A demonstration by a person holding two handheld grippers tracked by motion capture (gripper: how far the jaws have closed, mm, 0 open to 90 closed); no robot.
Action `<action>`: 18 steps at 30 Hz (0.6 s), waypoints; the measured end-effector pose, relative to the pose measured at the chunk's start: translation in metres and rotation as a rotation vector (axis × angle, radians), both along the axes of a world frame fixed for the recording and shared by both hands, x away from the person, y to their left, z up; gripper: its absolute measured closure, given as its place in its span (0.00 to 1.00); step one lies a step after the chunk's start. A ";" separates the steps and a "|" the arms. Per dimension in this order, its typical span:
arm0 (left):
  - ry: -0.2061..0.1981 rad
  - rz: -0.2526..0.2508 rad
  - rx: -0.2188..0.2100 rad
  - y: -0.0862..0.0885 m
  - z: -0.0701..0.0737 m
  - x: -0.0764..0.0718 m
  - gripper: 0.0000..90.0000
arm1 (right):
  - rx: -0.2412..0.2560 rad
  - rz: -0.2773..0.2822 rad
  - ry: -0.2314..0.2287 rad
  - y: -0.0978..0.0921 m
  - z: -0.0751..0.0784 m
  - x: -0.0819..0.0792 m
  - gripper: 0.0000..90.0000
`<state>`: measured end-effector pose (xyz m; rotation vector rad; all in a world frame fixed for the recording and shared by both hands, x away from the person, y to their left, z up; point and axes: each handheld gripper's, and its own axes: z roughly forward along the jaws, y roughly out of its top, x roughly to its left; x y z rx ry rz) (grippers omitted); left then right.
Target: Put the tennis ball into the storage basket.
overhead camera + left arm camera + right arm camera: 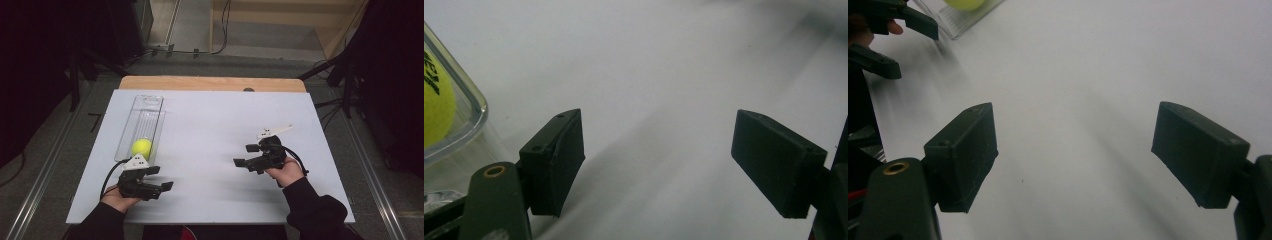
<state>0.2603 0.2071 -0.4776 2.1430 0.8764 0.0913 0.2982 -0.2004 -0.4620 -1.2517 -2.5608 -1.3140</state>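
A yellow tennis ball [141, 147] lies at the near end of a long clear plastic tray [146, 111] on the left of the white table. Just in front of that tray my left gripper [161, 177] stands open, pointing right, with nothing between its jaws. The ball [435, 102] and the tray's rounded corner [474, 107] show at the left edge of the left gripper view. On the right side my right gripper [243, 155] is open too, pointing left over bare table. In the right gripper view the ball [965, 4] and tray [968, 22] sit at the top left.
The white tabletop [215, 125] has a wooden strip [210, 83] along its far edge. Dark stands and cables flank the table on the floor. The person's left hand and its gripper [878, 37] appear at the upper left of the right gripper view.
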 end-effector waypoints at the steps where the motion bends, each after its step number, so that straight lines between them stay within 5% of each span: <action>1: 0.001 0.000 -0.002 0.000 0.000 0.000 0.24 | 0.003 -0.004 0.002 -0.001 0.000 -0.001 0.18; 18: 0.000 0.003 0.000 0.000 0.000 0.000 0.25 | -0.007 -0.057 0.009 -0.027 -0.011 -0.020 0.18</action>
